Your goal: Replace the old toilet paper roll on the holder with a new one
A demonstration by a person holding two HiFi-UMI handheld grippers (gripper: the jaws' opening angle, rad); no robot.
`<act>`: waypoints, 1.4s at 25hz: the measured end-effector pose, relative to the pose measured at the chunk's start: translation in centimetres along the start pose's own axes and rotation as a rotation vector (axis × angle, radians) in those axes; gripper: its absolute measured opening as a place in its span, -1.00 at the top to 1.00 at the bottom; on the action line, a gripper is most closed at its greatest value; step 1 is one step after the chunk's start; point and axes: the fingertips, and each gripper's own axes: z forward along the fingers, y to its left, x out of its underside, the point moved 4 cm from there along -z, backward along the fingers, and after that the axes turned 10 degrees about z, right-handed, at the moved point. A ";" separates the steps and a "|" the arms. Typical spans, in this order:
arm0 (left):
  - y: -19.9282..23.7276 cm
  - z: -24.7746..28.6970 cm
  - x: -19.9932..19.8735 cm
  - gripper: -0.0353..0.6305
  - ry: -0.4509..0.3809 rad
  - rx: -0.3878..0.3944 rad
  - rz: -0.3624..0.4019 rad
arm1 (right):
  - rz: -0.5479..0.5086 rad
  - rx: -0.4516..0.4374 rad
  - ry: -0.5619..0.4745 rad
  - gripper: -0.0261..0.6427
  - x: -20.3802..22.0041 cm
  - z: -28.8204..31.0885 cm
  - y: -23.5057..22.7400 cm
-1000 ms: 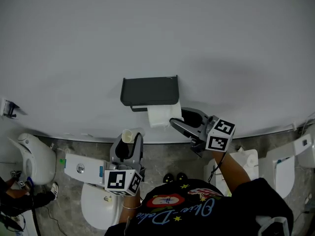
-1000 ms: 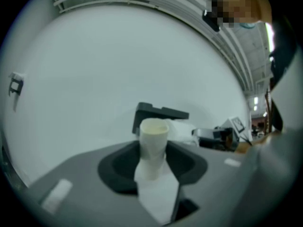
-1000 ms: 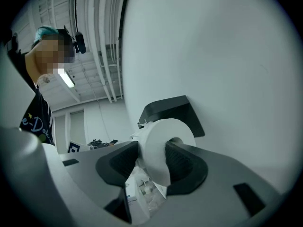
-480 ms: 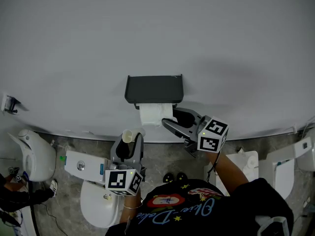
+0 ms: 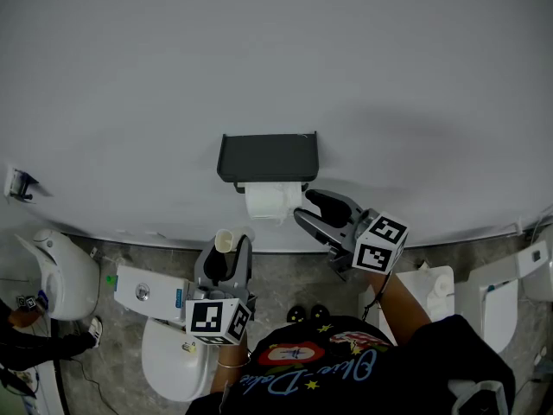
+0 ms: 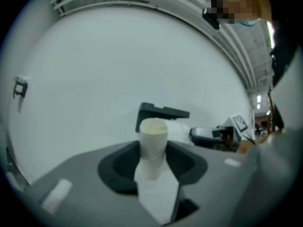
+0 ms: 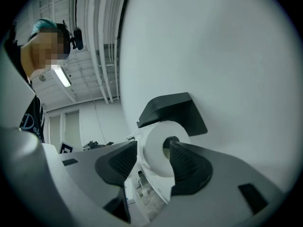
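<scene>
A black holder (image 5: 266,157) is fixed to the white wall, and a full white toilet roll (image 5: 268,202) hangs under its lid. My right gripper (image 5: 304,207) is level just to the right of that roll. Its jaws are opening and stand apart from the roll. In the right gripper view the roll (image 7: 156,150) shows end-on beyond the two pads, under the holder (image 7: 173,110). My left gripper (image 5: 227,251) is lower left and shut on an upright cardboard tube (image 5: 224,239) with a scrap of paper on it. The tube (image 6: 153,145) shows clearly in the left gripper view.
Below the holder are a toilet bowl (image 5: 168,353) and its cistern (image 5: 147,294). A white vessel (image 5: 56,279) sits at the left and white bins (image 5: 432,288) at the right. A small bracket (image 5: 17,184) is on the wall far left.
The roll went from hanging off the holder's right corner to sitting squarely under it. The right gripper then let go, widened its jaws and drew back a little to the right. The left gripper stayed still.
</scene>
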 end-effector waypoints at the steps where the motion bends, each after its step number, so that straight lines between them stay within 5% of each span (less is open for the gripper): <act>1: -0.1 0.0 0.0 0.39 0.000 0.001 0.001 | -0.007 0.022 -0.008 0.33 0.0 -0.5 -0.3; 7: -0.8 0.6 0.1 0.39 0.006 0.021 0.002 | -0.071 0.120 -0.029 0.39 -0.1 -2.8 -0.6; 8: -0.9 0.7 0.1 0.39 0.007 0.026 0.001 | -0.063 0.118 -0.029 0.68 0.0 -3.0 -0.5; 10: -1.2 0.8 0.2 0.39 0.007 0.036 -0.002 | -0.055 0.121 -0.037 0.87 0.0 -3.4 -0.3; 18: -1.7 0.8 0.0 0.39 0.016 0.052 0.021 | -0.153 0.139 0.020 0.88 0.5 -3.5 0.9; 35: -1.8 1.2 0.1 0.39 0.014 0.070 0.021 | -0.126 0.182 -0.033 0.88 -0.1 -4.4 0.5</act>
